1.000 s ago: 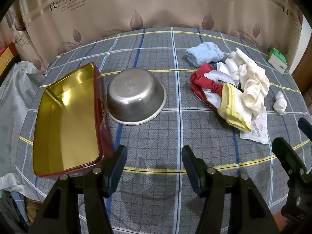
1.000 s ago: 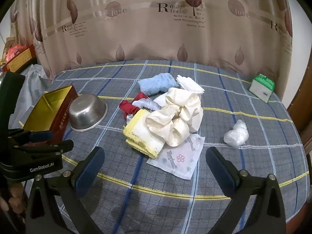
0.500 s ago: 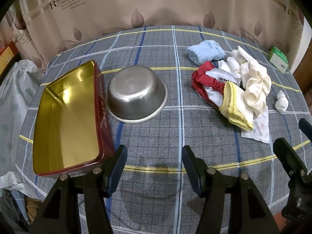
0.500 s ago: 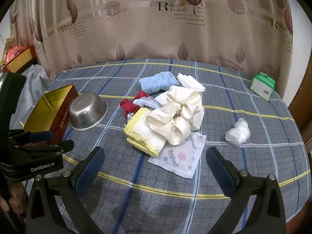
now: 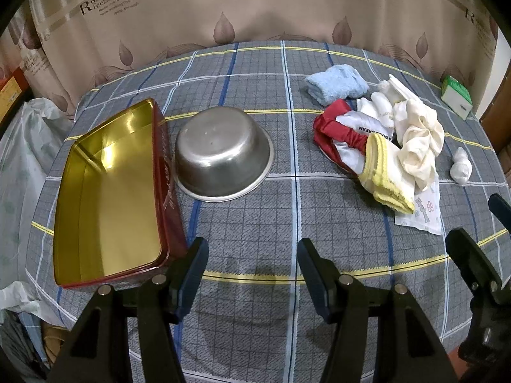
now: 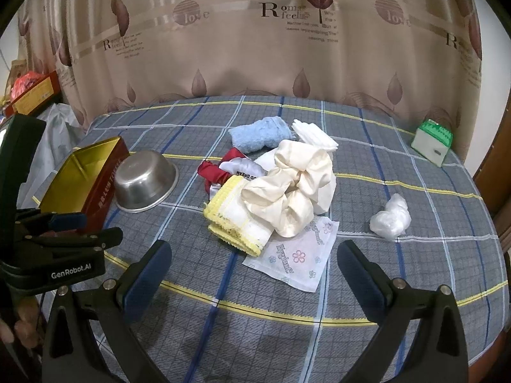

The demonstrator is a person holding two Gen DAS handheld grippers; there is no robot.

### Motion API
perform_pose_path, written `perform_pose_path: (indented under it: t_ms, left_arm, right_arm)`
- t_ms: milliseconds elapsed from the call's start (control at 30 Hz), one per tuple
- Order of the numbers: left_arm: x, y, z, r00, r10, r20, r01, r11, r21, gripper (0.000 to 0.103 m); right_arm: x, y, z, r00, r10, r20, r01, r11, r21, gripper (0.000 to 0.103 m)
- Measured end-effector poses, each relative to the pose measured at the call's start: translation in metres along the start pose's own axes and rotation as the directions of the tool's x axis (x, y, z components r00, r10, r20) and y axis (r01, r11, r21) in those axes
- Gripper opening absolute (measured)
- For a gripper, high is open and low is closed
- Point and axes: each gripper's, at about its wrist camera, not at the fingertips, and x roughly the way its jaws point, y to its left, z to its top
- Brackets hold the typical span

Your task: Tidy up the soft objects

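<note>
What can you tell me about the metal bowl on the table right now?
The metal bowl is a round, dull silver basin, steel by the look of it, scuffed and lightly reflective. It sits upside down, its flat base up and its flared rim flat on the checked tablecloth. It lies right beside the long side of the open red tin, close enough that I cannot tell whether they touch. The pile of cloths lies well clear of it. Neither gripper is on it.
</note>
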Motion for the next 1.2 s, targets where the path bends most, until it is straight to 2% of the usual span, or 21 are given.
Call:
perform_pose_path:
  t_ms: [1200]
  left_arm:
    - [0.006, -0.010, 0.003, 1.000, 0.012, -0.017, -0.011, 1.000, 0.020, 0.059]
  right_arm:
    - [0.006, -0.012, -0.001, 1.000, -0.002, -0.003, 0.002, 1.000, 0.019, 0.103]
